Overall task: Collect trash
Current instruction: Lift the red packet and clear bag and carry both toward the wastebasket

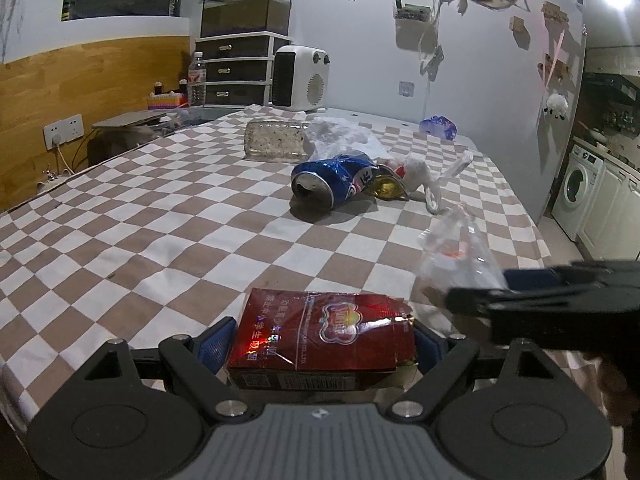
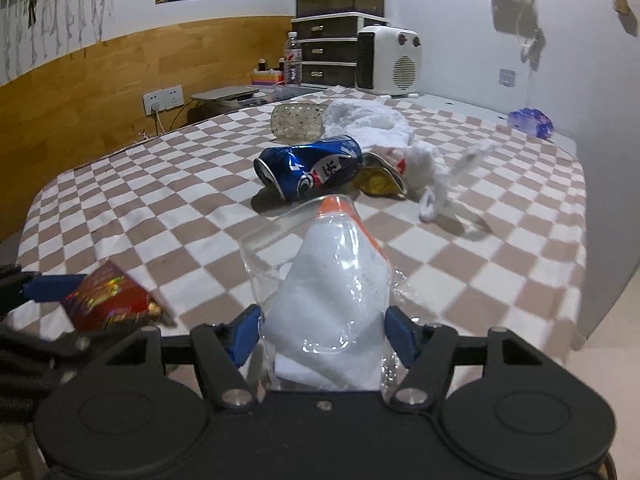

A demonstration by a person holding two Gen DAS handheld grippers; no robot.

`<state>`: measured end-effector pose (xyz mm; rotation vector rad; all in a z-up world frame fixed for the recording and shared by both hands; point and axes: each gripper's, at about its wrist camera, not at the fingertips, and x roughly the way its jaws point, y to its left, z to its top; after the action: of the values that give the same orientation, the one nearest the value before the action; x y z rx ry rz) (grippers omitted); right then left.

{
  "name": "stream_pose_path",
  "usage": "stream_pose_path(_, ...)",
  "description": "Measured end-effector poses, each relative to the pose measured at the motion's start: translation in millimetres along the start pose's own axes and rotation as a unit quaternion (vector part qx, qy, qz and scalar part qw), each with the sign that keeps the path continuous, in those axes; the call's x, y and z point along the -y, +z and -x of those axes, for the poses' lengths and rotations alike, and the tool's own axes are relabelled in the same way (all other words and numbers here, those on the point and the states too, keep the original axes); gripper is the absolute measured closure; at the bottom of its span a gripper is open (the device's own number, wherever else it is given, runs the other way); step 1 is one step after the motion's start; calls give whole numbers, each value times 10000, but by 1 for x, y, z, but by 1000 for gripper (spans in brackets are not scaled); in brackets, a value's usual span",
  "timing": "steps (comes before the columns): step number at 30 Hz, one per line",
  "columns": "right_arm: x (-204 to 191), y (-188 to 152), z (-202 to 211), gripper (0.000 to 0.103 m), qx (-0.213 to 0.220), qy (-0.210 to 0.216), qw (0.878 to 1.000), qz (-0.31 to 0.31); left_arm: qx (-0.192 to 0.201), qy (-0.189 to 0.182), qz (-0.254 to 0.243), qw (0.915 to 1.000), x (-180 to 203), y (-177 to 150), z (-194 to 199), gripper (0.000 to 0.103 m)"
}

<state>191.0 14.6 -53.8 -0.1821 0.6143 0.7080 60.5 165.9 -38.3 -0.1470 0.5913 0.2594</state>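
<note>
Both hands are loaded right now. The left gripper (image 1: 320, 344) is clamped on the red carton (image 1: 320, 336), bottom centre of its view. The right gripper (image 2: 322, 334) has its jaws around the clear wrapper (image 2: 332, 304) with white stuff inside; can't tell if the pads really bite yet. I'd squeeze gently so the crinkly plastic doesn't slip. The crushed blue can (image 1: 334, 178) sits mid-frame on the checkered bench (image 1: 160, 200).
</note>
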Motion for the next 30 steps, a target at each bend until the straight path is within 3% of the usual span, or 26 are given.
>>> stream_pose_path(12,12,-25,68,39,212,-251,9986,-411,113,139,-52,9998,13,-1,30,15)
stream_pose_path(16,17,-32,84,45,301,-285,9977,-543,128,139,-133,9997,20,-1,36,15)
stream_pose_path(17,18,-33,86,50,300,-289,9976,-550,124,126,-143,9997,23,-1,36,15)
stream_pose_path(23,14,-38,82,51,228,-364,9984,-379,45,80,-110,9999,28,-6,34,15)
stream_pose_path(30,-4,-45,62,41,140,-467,9986,179,25,83,-69,9999,26,-6,30,15)
